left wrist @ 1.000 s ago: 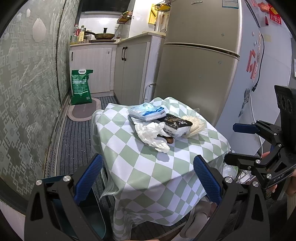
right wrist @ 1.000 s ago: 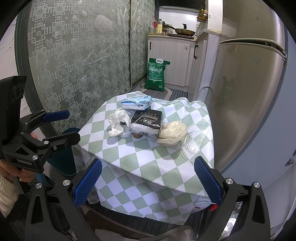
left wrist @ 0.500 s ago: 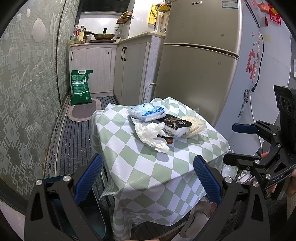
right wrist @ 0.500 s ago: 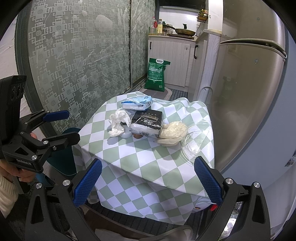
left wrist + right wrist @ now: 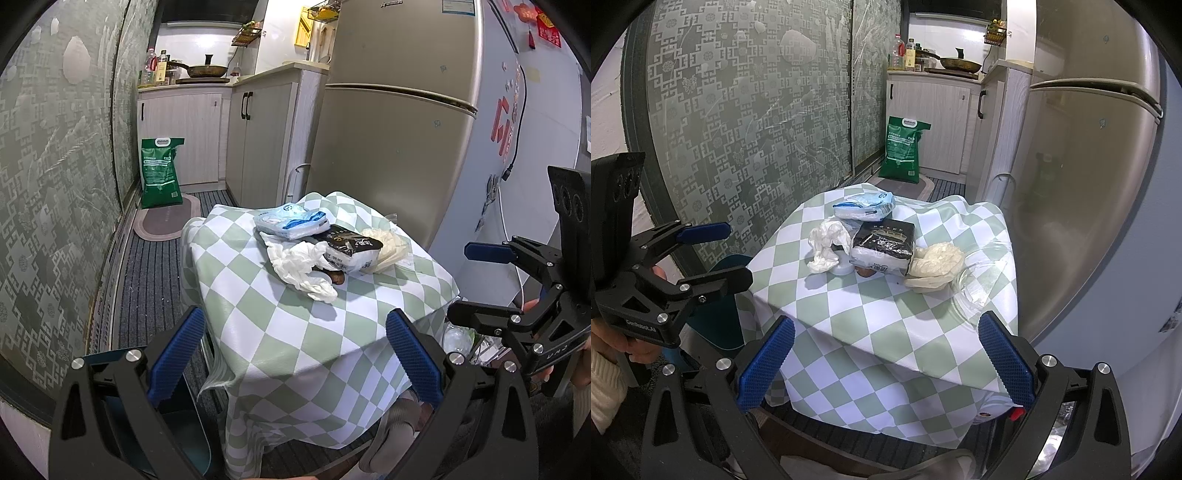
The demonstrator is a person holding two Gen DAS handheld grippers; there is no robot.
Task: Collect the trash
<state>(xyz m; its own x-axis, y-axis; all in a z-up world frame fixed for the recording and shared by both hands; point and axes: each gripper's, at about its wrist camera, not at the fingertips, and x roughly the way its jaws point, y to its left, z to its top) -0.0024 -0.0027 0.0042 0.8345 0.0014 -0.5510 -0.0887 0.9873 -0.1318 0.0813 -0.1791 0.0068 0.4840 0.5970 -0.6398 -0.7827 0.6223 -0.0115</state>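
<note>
Trash pile on worktop (image 5: 886, 325): both grippers, left (image 5: 295, 354) and right (image 5: 882, 362), jaws wide, empty; first take near crumpled tissue (image 5: 827, 247), pinching its bulk.

Green sack (image 5: 161, 172) by cabinets (image 5: 181, 137), fridge (image 5: 391, 122) right, pan (image 5: 202, 69) on stove, prob.

Crumpled white tissue (image 5: 301, 264), black-white packet (image 5: 351, 248), blue-white pack (image 5: 291, 221) clustered mid-table.
</note>
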